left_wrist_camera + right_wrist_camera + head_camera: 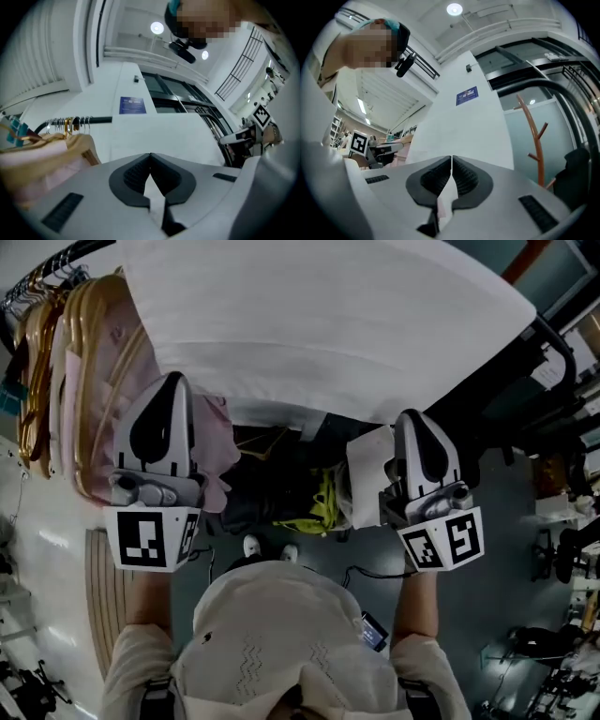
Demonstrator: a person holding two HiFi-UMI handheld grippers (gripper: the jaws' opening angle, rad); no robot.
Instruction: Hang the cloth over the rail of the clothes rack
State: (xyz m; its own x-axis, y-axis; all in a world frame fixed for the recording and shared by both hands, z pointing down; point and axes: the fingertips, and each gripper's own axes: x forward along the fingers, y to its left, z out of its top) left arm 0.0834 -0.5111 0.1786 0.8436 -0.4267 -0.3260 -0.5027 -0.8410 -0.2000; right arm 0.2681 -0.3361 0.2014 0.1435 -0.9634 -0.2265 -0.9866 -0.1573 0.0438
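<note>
Both claws are clamped tight on the white cloth (319, 324), left gripper (150, 157) and right gripper (451, 159) pinching its near edge. It stretches far, out by the rail (98, 120). An uneven release could let it slide off or snag the left-hand hangers (89, 362).

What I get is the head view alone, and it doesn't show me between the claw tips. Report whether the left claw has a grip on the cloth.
Observer: The left claw is shut on the cloth. Its own view shows a white fold pinched where the jaws meet.
Operator: Now check the right one.
Observer: The right claw is shut on the cloth too. In its own view a white fold runs down through the closed jaws and the rest of the sheet rises beyond them.
</note>
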